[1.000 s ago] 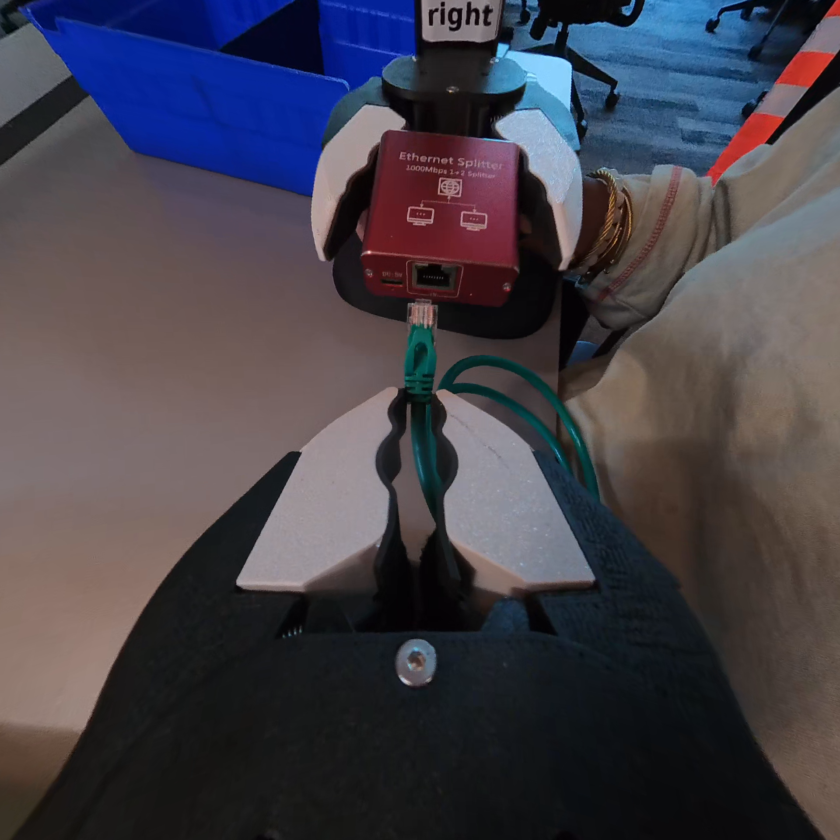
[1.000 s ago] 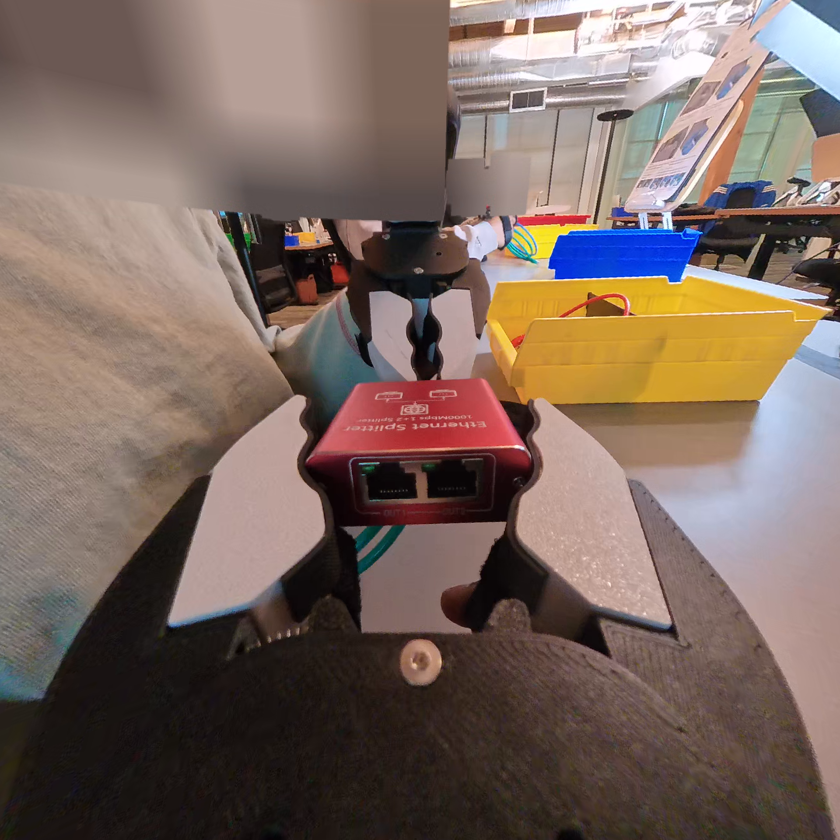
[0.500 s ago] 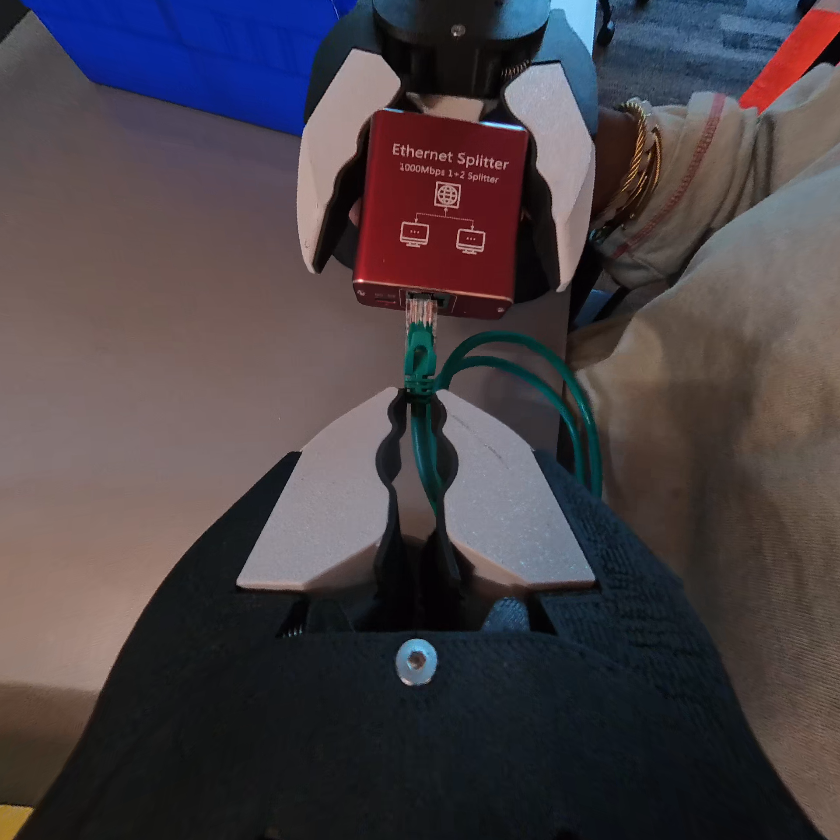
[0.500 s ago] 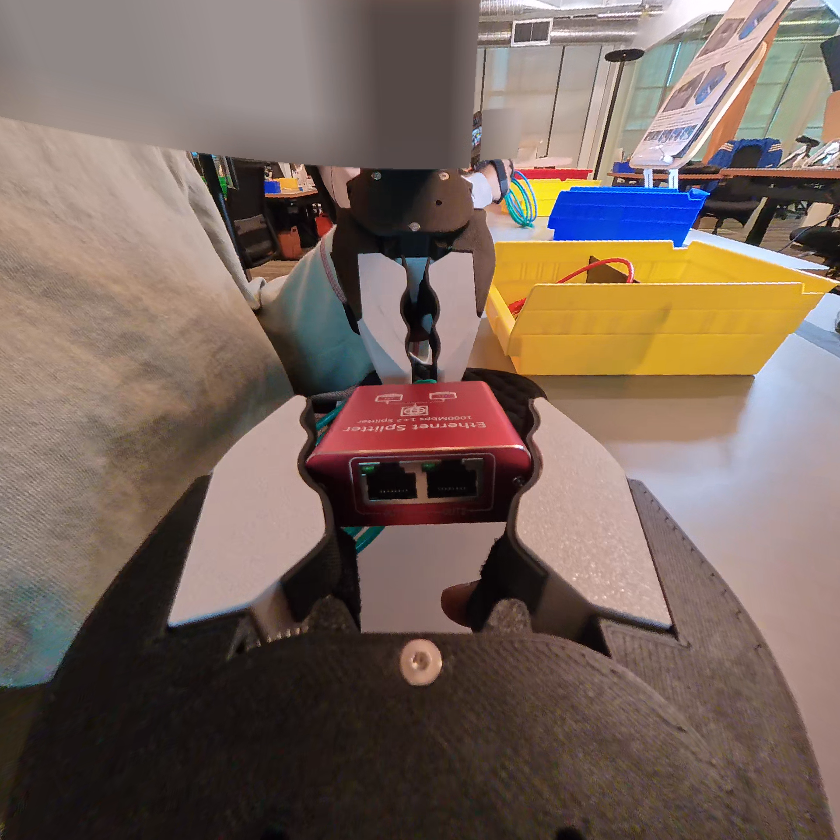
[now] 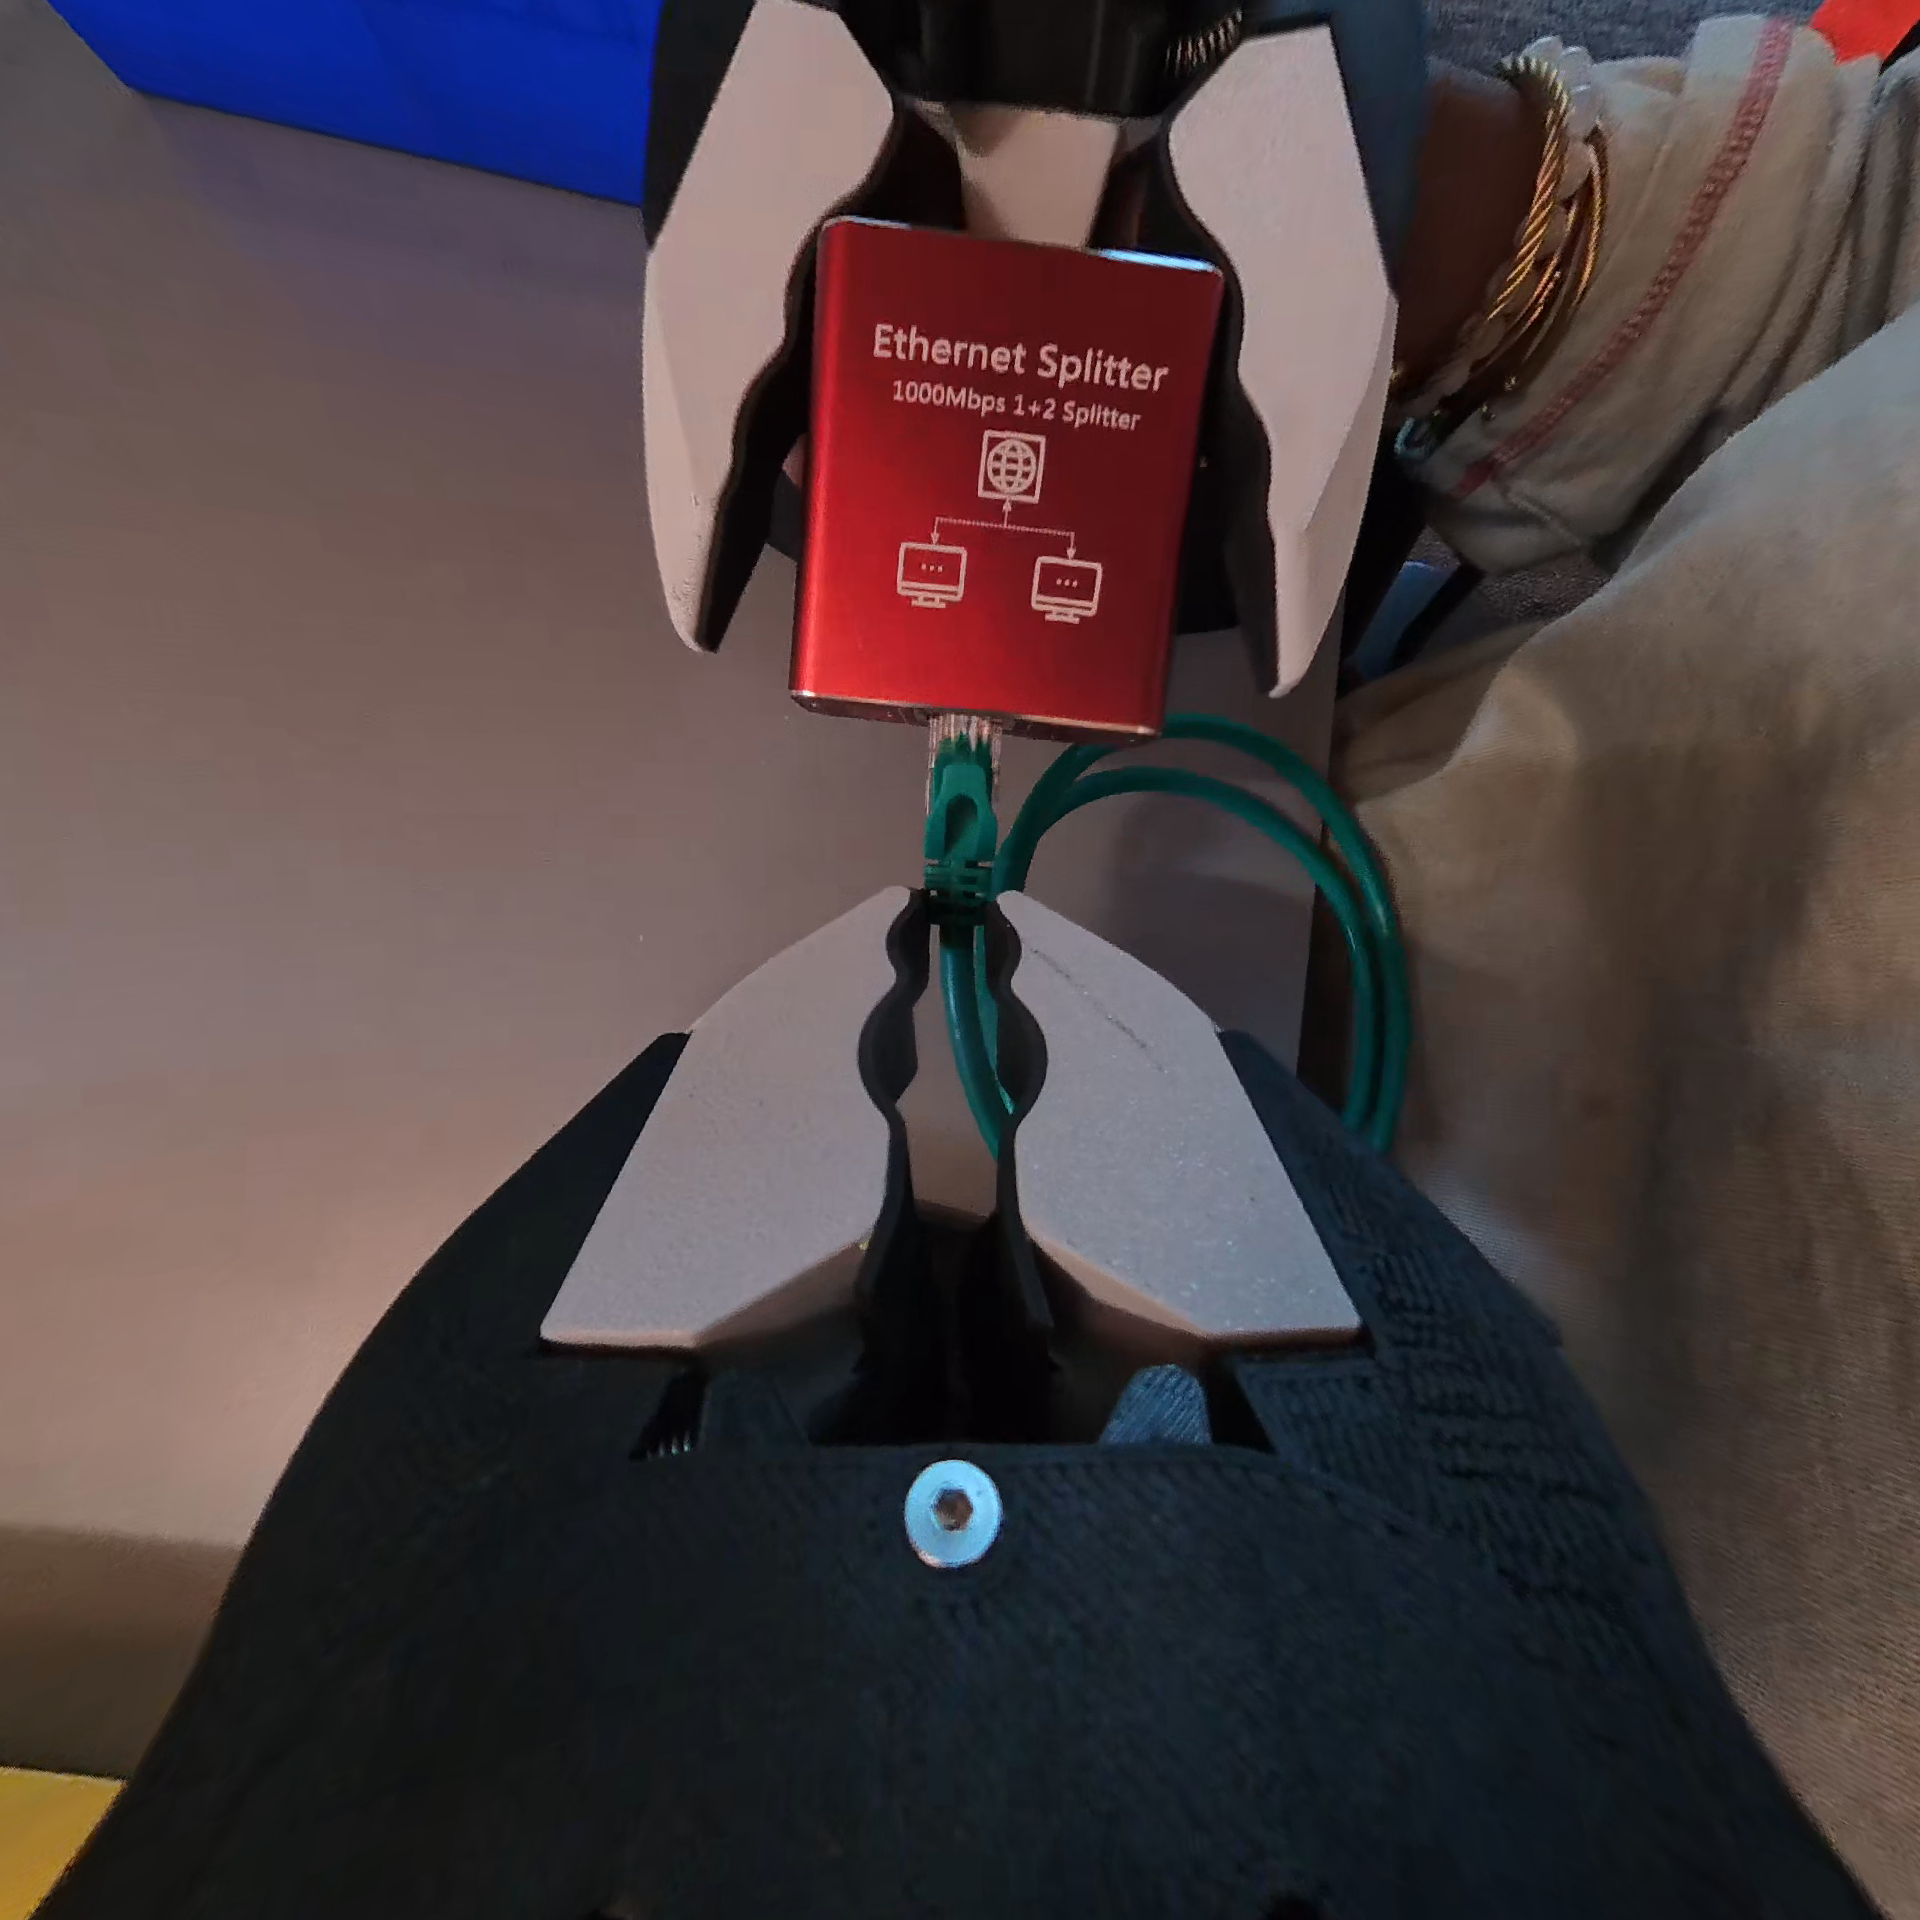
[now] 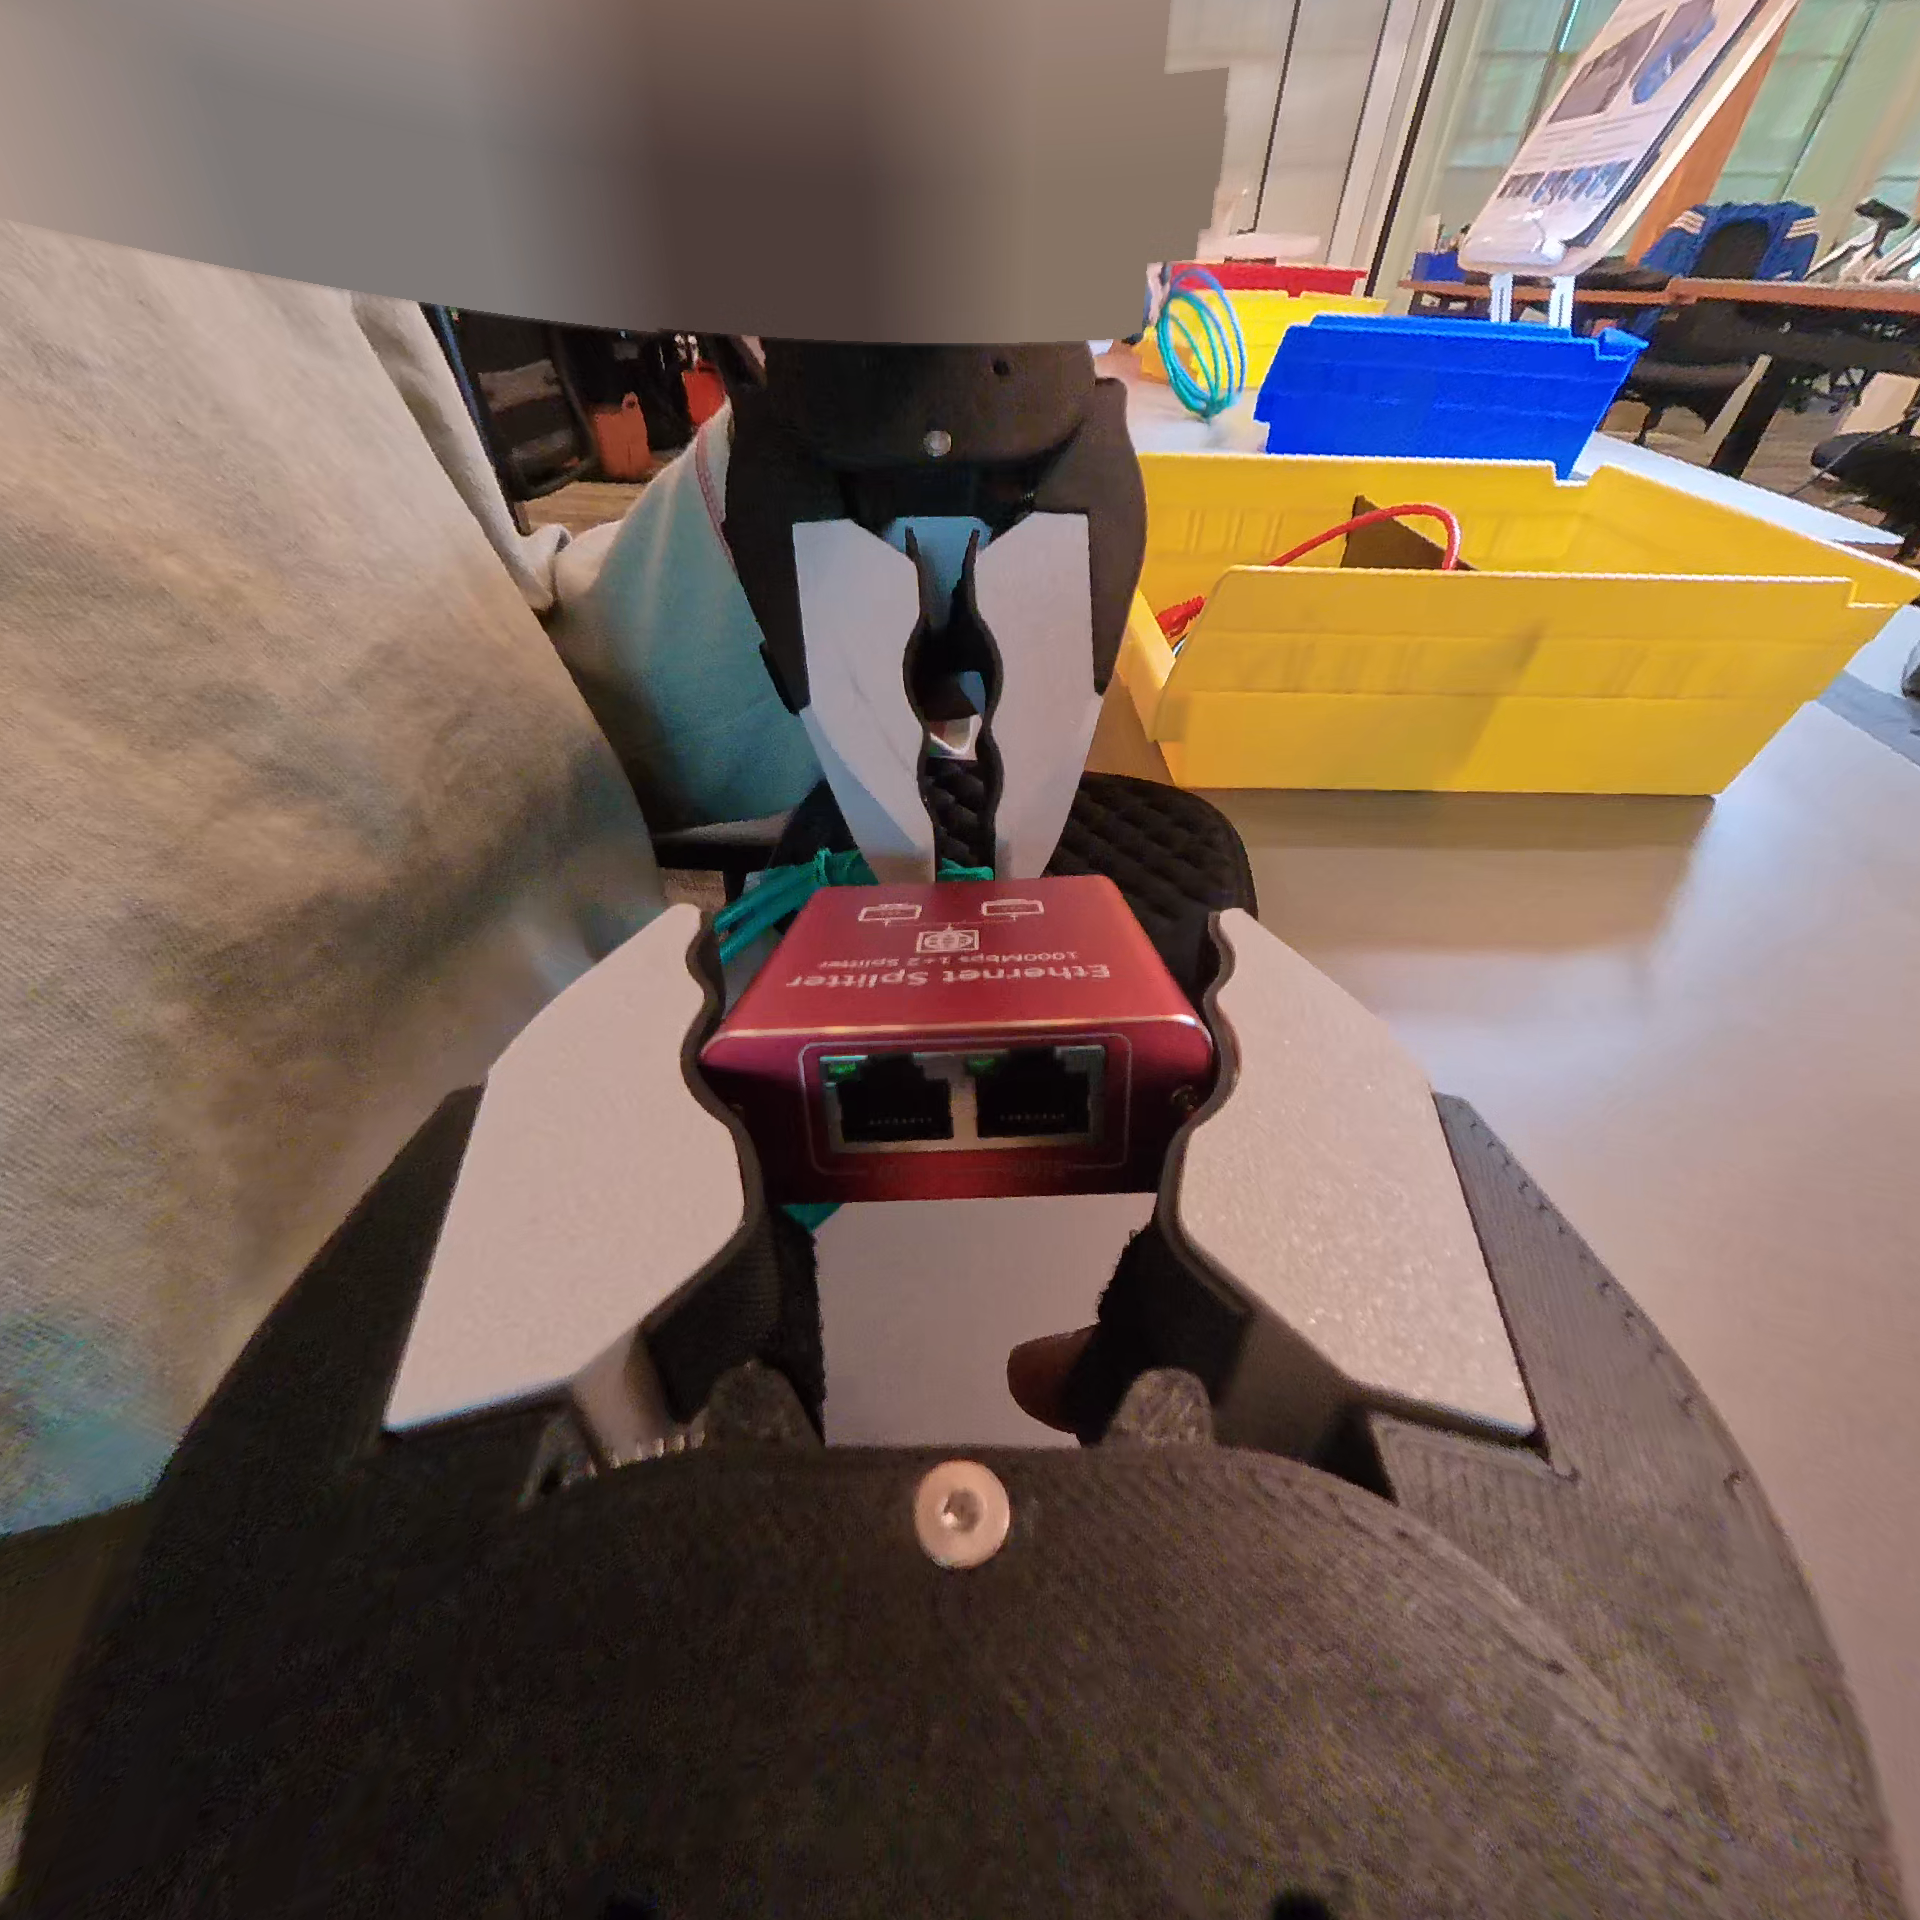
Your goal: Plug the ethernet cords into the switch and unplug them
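Note:
My right gripper (image 6: 956, 1039) is shut on a small red switch box (image 6: 956, 1039) and holds it above the table; it also shows in the left wrist view (image 5: 997, 468). Two empty ports on the box face the right wrist camera. My left gripper (image 5: 961, 904) is shut on a green ethernet cord (image 5: 961, 831) just behind its clear plug. The plug tip sits in the single port on the box's other side. The cord loops off to the right (image 5: 1351, 883). In the right wrist view the left gripper (image 6: 951, 862) stands just behind the box.
A yellow bin (image 6: 1507, 644) with a red wire stands on the grey table (image 6: 1558, 987), with a blue bin (image 6: 1434, 384) and coiled cords behind it. Another blue bin (image 5: 364, 83) is at the far left. A person's beige sleeve (image 5: 1662, 935) fills the right. My right fingertips sit around 4 cm from my left ones.
The two grippers have closed the gap. The green plug was just short of the box's port and now its tip is inside it. The box now looks larger in both views.

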